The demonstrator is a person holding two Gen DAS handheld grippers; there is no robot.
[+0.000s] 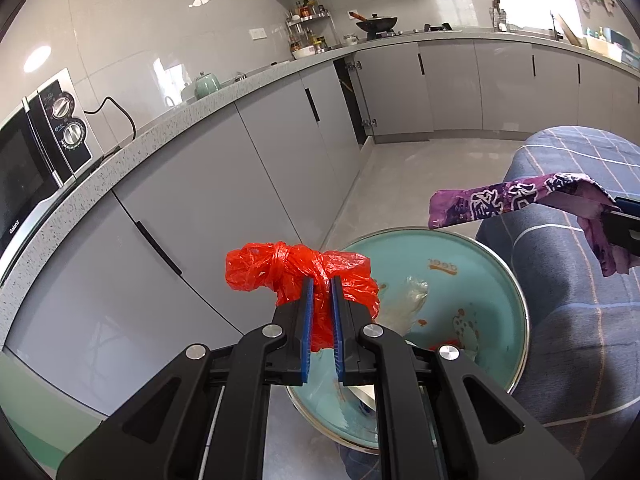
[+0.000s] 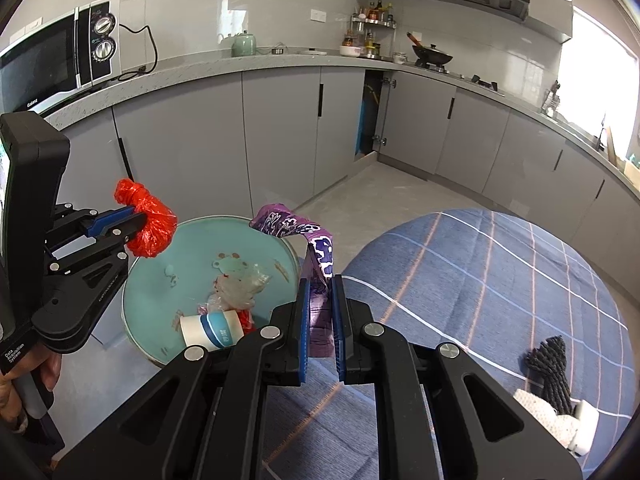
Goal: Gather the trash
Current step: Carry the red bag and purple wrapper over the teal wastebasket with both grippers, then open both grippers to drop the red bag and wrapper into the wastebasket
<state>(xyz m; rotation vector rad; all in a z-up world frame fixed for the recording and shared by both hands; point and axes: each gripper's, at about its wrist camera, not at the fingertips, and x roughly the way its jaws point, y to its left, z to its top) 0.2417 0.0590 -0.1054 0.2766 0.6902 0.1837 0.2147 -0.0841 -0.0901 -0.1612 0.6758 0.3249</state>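
Carrying both pieces over the teal bin (image 2: 152, 280), left gripper (image 1: 320, 288) jaws pinching the red bag (image 1: 296, 276) at its 10 o'clock rim, right gripper (image 2: 320, 288) jaws clamping the purple wrapper (image 2: 296, 228) at 2 o'clock, each should be centred before release.

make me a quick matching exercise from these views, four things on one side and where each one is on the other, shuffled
Things:
1. red plastic bag
2. purple wrapper
3. paper cup
4. microwave

Places:
A. on the kitchen counter
B. lying inside the teal bin
C. clamped in the right gripper
D. clamped in the left gripper

Pairs: 1-D, 2-C, 3-B, 4-A
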